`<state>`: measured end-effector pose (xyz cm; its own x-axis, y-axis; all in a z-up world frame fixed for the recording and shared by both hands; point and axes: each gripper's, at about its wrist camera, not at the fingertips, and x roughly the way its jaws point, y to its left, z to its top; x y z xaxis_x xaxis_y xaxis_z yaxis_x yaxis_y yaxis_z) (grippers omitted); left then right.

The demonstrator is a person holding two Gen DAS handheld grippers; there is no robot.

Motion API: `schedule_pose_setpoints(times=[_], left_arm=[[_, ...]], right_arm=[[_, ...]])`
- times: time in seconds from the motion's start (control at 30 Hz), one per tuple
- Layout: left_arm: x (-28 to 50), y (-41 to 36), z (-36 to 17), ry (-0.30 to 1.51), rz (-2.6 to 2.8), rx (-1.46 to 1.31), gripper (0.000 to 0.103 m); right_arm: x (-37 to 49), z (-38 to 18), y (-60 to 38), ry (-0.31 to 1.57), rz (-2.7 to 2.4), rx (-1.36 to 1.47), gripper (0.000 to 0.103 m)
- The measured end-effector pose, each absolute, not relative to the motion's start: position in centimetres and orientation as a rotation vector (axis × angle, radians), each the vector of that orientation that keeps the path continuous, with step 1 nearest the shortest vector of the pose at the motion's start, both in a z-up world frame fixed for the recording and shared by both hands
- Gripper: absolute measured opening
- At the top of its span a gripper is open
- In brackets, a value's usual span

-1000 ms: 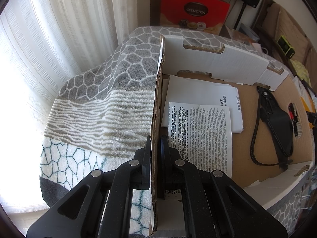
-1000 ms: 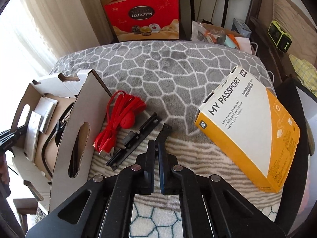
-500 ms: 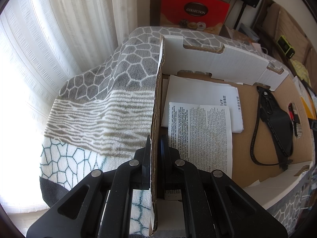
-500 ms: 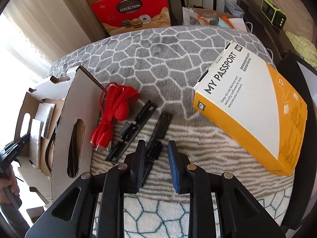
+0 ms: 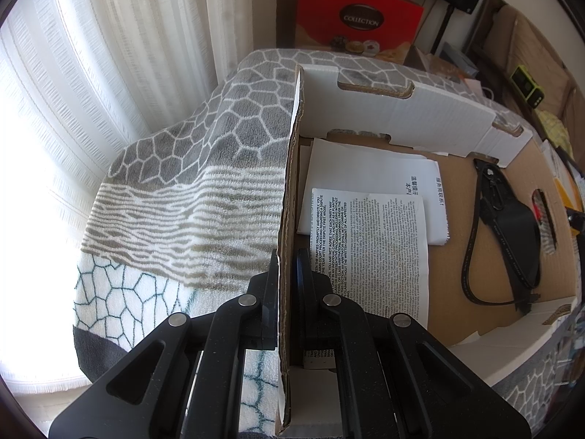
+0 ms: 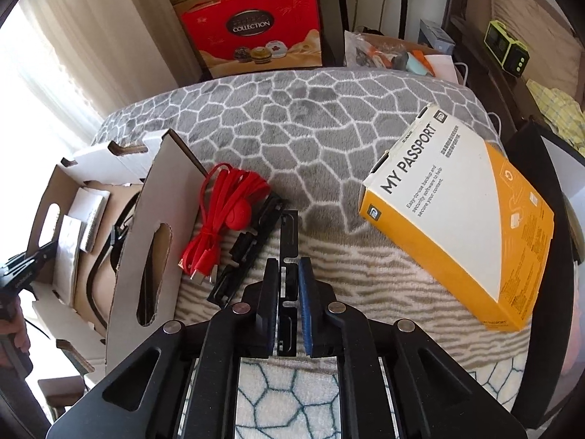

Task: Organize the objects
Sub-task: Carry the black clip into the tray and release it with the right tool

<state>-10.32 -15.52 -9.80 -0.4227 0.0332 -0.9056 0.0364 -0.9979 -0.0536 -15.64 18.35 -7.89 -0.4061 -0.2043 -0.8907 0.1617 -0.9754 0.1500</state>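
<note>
Jaws of the left gripper are clamped on the upright wall of the cardboard box, which holds papers and a black strap. Right gripper jaws are closing around a black rail lying on the blanket, beside another rail, a red cable and the yellow box.

My right gripper is closing on a black strip on the blanket. Beside it lie a second strip, a red cable and the open carton.
</note>
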Motion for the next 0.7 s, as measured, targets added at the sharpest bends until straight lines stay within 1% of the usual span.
schedule_pose_setpoints(times=[0.23, 0.37, 0.5, 0.7], left_arm=[[-10.3, -15.5, -9.8, 0.104, -2.645, 1.687, 0.004], [-10.3, -15.5, -9.8, 0.103, -2.645, 1.687, 0.004], [-10.3, -15.6, -9.8, 0.106, -2.645, 1.688, 0.004], [-10.3, -15.6, -9.8, 0.108, -2.645, 1.688, 0.004]], right_arm=[[-15.2, -3.4, 17.6, -0.124, -2.445, 1.446, 0.009], [-14.3, -1.6, 15.0, -0.089, -2.395, 1.381, 0.009], [-14.0, -1.3, 12.0, -0.055, -2.325, 1.361, 0.009], [-14.2, -2.9, 8.6, 0.011, -2.274, 1.380, 0.009]])
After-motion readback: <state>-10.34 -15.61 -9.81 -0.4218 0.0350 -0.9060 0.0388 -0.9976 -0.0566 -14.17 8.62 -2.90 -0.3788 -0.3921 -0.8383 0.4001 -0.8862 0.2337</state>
